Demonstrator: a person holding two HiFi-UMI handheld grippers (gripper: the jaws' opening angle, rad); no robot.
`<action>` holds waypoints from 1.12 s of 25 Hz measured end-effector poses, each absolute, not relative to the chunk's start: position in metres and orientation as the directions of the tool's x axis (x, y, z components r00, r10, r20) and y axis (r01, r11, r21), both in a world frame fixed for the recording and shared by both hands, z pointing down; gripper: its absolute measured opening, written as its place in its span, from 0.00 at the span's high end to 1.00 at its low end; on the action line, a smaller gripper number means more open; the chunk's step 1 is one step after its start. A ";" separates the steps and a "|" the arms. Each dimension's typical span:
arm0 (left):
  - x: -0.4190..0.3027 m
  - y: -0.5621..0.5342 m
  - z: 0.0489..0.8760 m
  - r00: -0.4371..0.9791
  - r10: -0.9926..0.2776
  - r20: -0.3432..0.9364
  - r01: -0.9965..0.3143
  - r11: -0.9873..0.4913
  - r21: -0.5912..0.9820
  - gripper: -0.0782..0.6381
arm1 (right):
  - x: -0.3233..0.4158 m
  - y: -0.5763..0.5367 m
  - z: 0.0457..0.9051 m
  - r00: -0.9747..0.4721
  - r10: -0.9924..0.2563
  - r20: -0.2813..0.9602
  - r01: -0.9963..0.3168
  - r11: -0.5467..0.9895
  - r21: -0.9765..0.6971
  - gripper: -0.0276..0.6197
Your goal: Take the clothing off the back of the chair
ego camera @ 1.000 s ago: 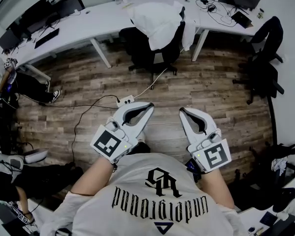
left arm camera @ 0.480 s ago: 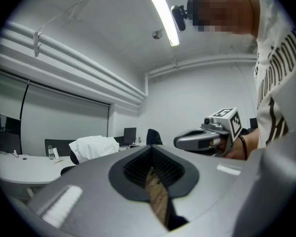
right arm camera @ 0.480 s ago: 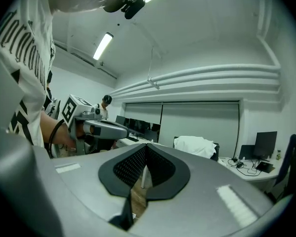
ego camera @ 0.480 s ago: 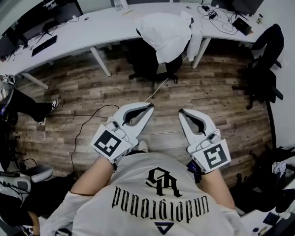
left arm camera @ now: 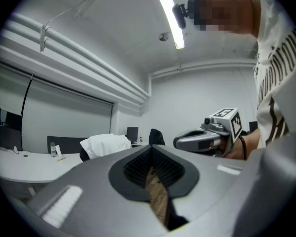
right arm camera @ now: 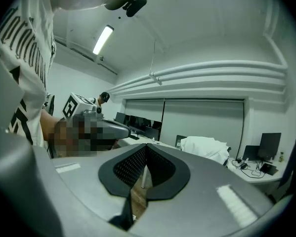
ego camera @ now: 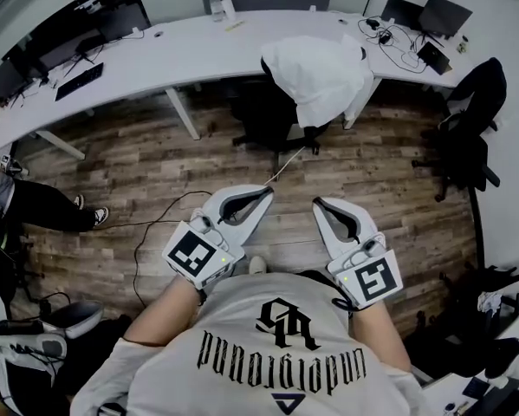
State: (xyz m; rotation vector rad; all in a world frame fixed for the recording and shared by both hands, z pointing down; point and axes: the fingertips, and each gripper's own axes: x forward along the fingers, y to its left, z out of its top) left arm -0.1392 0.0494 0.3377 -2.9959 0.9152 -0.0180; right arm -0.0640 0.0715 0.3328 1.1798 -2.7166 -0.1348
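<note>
Clothing: one white piece on one black chair; left claw and right claw, both pressed together, empty

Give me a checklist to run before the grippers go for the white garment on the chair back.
1. The white garment hangs over the back of the chair: ok.
2. The left gripper is empty: ok, jaws together on nothing.
3. The right gripper is empty: ok, jaws together on nothing.
4. Jaws opened for a grasp: not ok, both shut.
5. Garment within reach: not ok, open floor lies between grippers and chair.
6. Path free of trip hazards: not ok, a cable trails from the chair base toward the person.
</note>
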 end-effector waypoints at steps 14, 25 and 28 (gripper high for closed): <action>-0.113 0.003 0.348 0.794 -0.607 0.043 -0.607 -0.795 -0.004 0.82 | -0.032 0.016 0.339 -0.714 -0.690 0.122 -0.680 0.724 0.117 0.95; -0.039 -0.051 0.350 0.755 -0.652 0.063 -0.653 -0.757 -0.011 0.82 | 0.042 -0.045 0.338 -0.763 -0.634 0.126 -0.623 0.773 0.117 0.95; -0.018 -0.064 0.353 0.746 -0.663 0.065 -0.664 -0.748 -0.017 0.82 | 0.065 -0.058 0.339 -0.771 -0.625 0.124 -0.614 0.780 0.117 0.95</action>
